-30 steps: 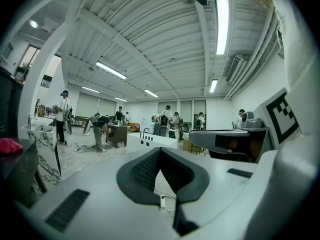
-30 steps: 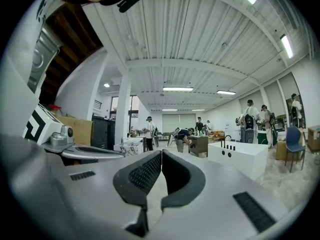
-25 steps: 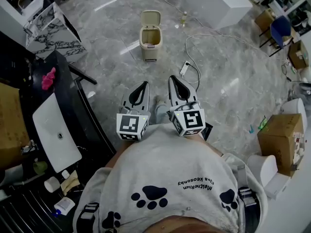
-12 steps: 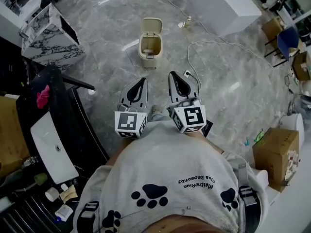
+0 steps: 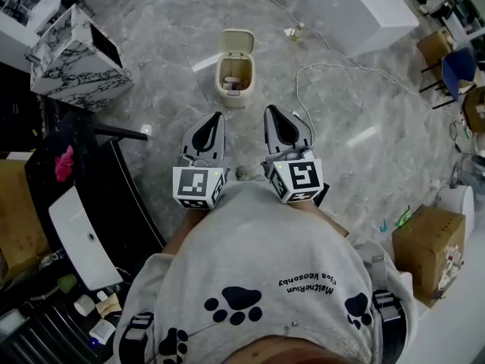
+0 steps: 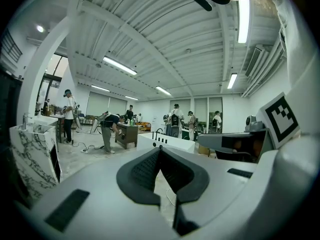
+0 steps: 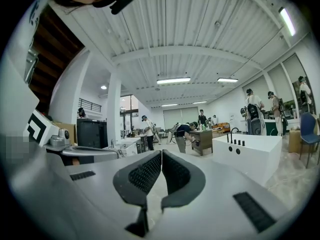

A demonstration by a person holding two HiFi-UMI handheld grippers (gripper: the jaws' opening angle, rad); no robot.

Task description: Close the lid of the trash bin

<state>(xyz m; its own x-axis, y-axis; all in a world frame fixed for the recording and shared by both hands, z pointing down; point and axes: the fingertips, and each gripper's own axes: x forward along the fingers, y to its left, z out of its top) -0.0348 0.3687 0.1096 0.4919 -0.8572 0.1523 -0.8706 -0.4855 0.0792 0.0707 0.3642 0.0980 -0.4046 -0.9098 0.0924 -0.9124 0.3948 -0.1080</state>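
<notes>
The grey marble floor [image 5: 364, 127] takes up most of the head view, and its lower part is covered by the person's grey shirt [image 5: 258, 264], behind which the hands that hold the grippers are hidden. The beige trash bin [image 5: 234, 78] is seen standing on the floor ahead of both grippers and apart from them. Its lid [image 5: 237, 41] is raised upright at the far side, and what lies inside cannot be made out. The bin is shown in neither gripper view. The left gripper [image 5: 217, 115] and the right gripper [image 5: 270, 110] are held side by side, each with its jaws pressed together on nothing. Compared with a second ago, the bin is seen nearer to the gripper tips.
</notes>
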